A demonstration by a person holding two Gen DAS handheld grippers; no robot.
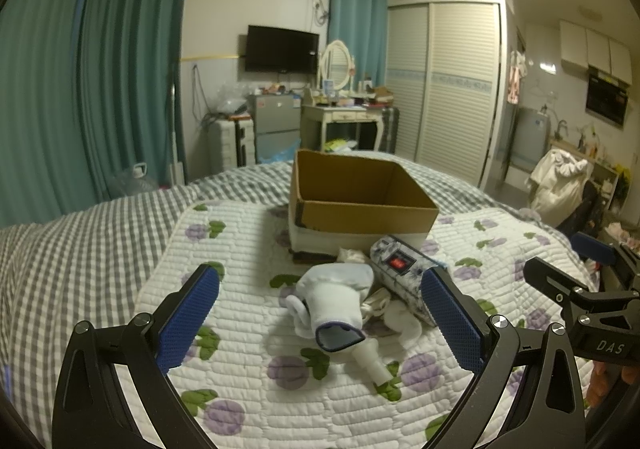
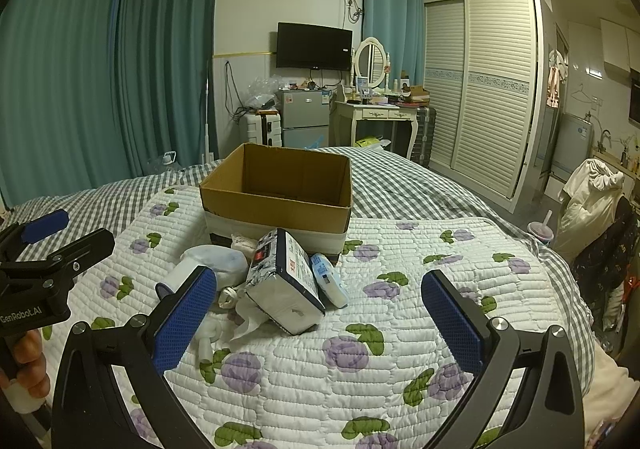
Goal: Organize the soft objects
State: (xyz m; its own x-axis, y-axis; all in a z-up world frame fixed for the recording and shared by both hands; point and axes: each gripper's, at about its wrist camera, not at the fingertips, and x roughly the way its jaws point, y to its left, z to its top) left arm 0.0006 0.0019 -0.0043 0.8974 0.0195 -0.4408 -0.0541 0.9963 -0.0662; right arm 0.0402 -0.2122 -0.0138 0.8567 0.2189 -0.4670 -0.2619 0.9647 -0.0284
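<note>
An open cardboard box [image 1: 362, 195] [image 2: 280, 189] stands on the quilted flower-print bedspread [image 1: 248, 369] [image 2: 360, 369]. In front of it lies a heap of soft things: a pale blue-white sock-like pouch [image 1: 338, 299] [image 2: 216, 261] over a white plastic tube [image 1: 370, 363], a printed tissue pack [image 1: 404, 269] [image 2: 286, 283], a small blue wipes packet [image 2: 330, 279] and white crumpled cloths [image 1: 400, 319] [image 2: 248, 319]. My left gripper [image 1: 320, 323] is open, its blue pads on either side of the pouch. My right gripper [image 2: 320, 321] is open, just in front of the tissue pack.
The bed has a grey checked sheet [image 1: 80, 249] around the quilt. A chair piled with clothes [image 2: 592, 205] and a cup with a straw [image 2: 540, 231] stand to the right. A dresser with mirror [image 2: 376, 109], fridge [image 2: 306, 117] and wardrobe [image 2: 480, 89] are beyond the bed.
</note>
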